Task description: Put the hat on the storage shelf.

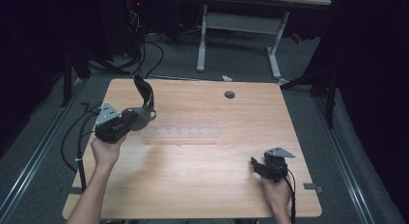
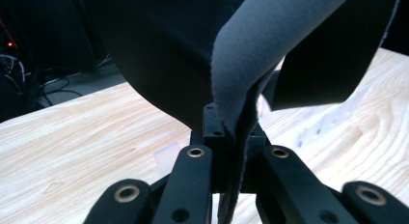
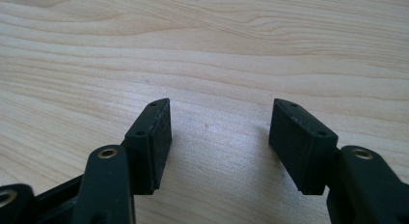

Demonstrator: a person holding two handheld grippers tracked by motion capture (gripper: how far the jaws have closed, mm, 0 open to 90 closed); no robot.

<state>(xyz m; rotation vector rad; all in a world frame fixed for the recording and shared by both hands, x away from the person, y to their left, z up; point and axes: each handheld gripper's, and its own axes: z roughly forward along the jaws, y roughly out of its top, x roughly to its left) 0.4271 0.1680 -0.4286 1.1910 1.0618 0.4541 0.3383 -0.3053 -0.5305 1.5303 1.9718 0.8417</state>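
Left gripper (image 1: 126, 119) pinching dark grey soft fabric strap (image 1: 143, 96), jaws clamping tight on strap's fold, strap arching up over left edge of light wooden table (image 1: 202, 185). Faint clear plastic tray (image 1: 181, 132) lying mid-table, just beside. Carrying step looks underway; next move likely calling for lowering strap toward tray. Right gripper (image 1: 256, 166) resting near right front, fingers (image 3: 154, 137) gaping wide, holding nothing.

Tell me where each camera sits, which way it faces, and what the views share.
High view: above the person's side, looking forward and down on the wooden table; both forearms, left gripper, right gripper.
Left gripper view: along its jaws, shut on the dark cloth.
Right gripper view: along its open jaws at bare wood.
Shared: the table in all; the cloth in the first two.
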